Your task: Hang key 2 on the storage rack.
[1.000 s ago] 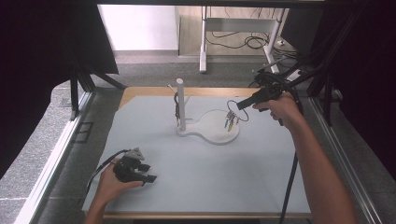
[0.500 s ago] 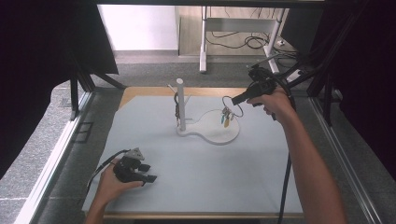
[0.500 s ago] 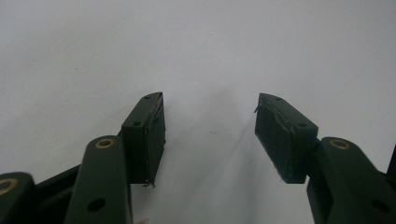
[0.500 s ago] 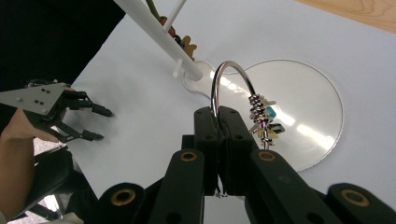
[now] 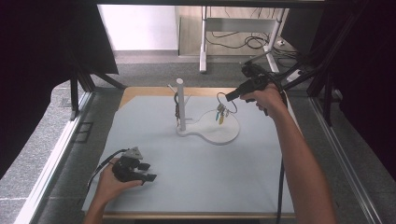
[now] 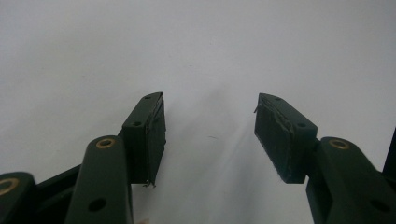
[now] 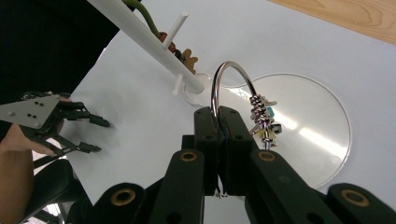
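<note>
In the high view, the right claw [image 5: 227, 97] is holding a key ring [image 5: 221, 111] above the white stand [image 5: 205, 128], probably to hang it.

In the left gripper view, the left claw [image 6: 209, 135] is resting wide open and empty on the desk [image 6: 196, 42].

In the right gripper view, the jaws are pinching the ring shut, keys dangling freely.

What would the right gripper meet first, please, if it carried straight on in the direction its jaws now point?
Probably the white stand: the right gripper, shut on the key ring, points toward its post and round base below. Depth is unclear, so it might pass just above the base.
</note>
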The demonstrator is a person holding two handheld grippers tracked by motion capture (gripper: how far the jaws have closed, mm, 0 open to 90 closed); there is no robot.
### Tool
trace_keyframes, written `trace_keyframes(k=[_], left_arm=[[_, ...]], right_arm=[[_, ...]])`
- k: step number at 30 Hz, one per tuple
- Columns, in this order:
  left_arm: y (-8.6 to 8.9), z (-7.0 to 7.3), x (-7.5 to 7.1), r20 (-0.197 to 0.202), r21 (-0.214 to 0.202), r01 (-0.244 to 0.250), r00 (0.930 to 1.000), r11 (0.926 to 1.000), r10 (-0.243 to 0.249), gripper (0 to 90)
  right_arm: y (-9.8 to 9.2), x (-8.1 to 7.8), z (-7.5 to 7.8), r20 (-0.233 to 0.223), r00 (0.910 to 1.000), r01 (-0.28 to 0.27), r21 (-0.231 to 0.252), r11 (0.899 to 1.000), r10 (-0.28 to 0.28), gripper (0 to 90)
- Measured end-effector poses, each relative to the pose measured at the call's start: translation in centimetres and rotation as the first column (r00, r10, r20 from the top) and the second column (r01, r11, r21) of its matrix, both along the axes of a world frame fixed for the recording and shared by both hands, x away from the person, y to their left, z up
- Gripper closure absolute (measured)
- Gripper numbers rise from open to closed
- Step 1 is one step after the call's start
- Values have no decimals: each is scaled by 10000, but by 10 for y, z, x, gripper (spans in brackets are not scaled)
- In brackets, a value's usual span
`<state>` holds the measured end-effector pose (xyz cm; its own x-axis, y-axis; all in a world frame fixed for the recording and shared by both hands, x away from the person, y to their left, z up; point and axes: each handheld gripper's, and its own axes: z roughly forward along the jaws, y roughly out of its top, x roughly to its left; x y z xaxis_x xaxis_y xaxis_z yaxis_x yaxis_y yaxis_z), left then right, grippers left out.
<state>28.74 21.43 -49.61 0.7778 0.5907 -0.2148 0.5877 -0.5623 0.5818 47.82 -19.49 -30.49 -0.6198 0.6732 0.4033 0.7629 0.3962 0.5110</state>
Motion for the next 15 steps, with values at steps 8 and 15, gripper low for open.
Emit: trace_keyframes(k=[8, 15], left_arm=[[1, 1, 0, 14, -64, 3, 10000, 10000, -2, 434], [2, 1, 0, 63, -127, -2, 10000, 9999, 3, 434]], right_arm=[[9, 7, -2, 18, 10000, -5, -101, 9999, 5, 875], [17, 13, -5, 48, 10000, -56, -64, 10000, 56, 876]])
